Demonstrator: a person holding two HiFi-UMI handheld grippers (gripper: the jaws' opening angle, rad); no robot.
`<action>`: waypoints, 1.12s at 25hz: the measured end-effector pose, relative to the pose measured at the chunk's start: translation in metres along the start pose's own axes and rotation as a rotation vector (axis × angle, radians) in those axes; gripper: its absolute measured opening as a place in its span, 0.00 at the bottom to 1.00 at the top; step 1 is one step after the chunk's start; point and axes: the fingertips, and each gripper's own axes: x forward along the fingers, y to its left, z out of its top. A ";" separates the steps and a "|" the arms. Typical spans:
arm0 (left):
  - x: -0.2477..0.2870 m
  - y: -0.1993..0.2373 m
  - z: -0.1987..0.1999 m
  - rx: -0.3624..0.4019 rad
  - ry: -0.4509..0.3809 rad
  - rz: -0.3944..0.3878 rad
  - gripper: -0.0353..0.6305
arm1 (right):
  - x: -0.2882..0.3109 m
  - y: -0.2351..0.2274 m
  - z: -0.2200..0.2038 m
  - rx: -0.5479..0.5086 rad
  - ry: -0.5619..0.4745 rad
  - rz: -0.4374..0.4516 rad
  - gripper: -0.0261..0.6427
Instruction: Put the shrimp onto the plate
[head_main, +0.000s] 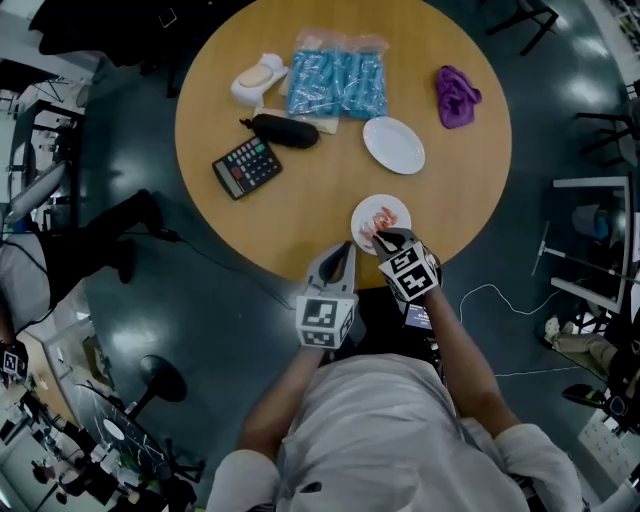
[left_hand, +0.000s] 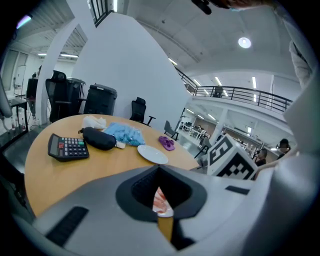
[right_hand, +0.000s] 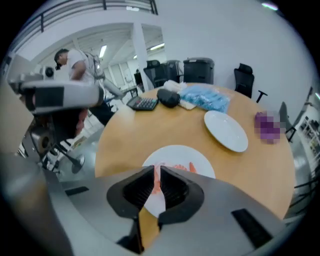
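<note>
The round surface (head_main: 330, 200) carries two white plates, and the one that matters just now is the near plate (head_main: 398, 206), which sits right at the near edge in front of the person. The shrimp (head_main: 377, 226), a small pink heap, lie on it. The right gripper (head_main: 390, 240) hangs over the plate's near rim. Its jaws are drawn almost together, and a strip of pink fills the thin slit between them, so I take it to be clenched on one shrimp, though other shrimp show on the plate just beyond its tips. How that piece's long axis runs I can't tell, since too little of it shows. The left gripper (head_main: 342, 256) waits just off the near edge, to the left of the plate. It is clenched with nothing in it, its tips meeting, and it points toward the same plate. The empty plate (head_main: 393, 145) lies farther in, almost straight ahead of the right gripper and well apart from the near plate, with bare wood between. If that is where the shrimp belong, the coming move is a lift and a carry straight away from the person. The right gripper is clearly the nearer one for it. The calculator (head_main: 247, 166) and the blue packet (head_main: 337, 82) sit toward the far left, out of that path.
</note>
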 end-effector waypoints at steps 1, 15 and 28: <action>-0.002 -0.001 0.003 0.006 -0.003 0.002 0.06 | -0.010 -0.003 0.009 0.030 -0.070 -0.005 0.11; -0.030 -0.039 0.082 0.114 -0.132 -0.010 0.06 | -0.192 -0.027 0.084 0.223 -0.735 -0.210 0.07; -0.066 -0.066 0.121 0.194 -0.221 -0.020 0.06 | -0.263 0.012 0.112 0.100 -0.915 -0.266 0.06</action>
